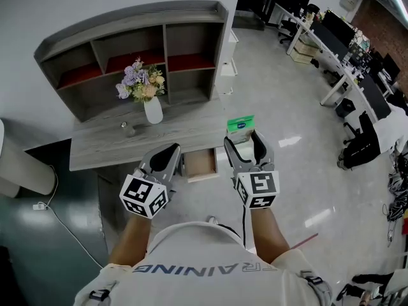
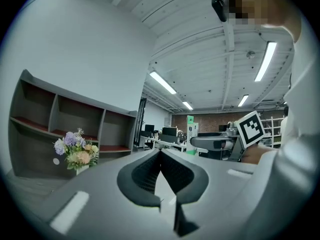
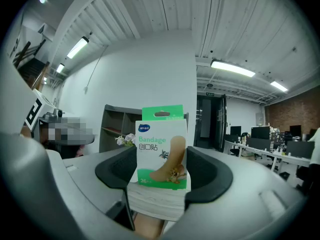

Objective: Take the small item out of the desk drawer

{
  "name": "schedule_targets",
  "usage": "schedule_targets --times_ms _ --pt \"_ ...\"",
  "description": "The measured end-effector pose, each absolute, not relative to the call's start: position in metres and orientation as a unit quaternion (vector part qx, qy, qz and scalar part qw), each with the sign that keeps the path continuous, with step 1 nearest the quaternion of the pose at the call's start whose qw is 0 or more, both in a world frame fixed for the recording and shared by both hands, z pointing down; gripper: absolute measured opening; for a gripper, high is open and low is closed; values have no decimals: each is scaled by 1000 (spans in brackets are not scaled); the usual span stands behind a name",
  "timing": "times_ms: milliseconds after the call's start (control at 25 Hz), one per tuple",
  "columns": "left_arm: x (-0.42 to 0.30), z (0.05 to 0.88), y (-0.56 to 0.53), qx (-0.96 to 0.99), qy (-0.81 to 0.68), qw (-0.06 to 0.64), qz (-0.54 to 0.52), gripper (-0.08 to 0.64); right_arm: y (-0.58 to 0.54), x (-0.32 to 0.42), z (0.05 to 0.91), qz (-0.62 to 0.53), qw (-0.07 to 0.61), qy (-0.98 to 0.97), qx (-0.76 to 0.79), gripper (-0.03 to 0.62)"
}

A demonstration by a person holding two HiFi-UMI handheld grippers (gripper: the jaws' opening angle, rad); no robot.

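the right gripper is grasping the bandage box upright between its fingers, centre frame, just right of the bench's open drawer; the left gripper's fingers are sitting clenched, empty.

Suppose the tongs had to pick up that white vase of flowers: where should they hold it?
Probably round the body of the vase, coming in level from the front of the desk. It stands upright, the flowers crowd its mouth, and the shelf stands behind it.

A white vase of flowers stands before a grey shelf unit; office workstations line the far right.
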State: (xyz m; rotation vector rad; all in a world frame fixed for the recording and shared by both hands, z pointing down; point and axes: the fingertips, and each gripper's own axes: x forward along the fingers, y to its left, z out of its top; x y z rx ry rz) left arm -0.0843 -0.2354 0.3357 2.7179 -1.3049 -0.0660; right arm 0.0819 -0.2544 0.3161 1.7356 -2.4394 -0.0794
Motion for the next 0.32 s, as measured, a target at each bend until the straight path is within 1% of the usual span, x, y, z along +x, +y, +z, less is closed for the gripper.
schedule_targets --times_ms 320 --pt "-81 335 -235 902 -426 65 -25 -2 -251 84 318 -27 81 -809 581 322"
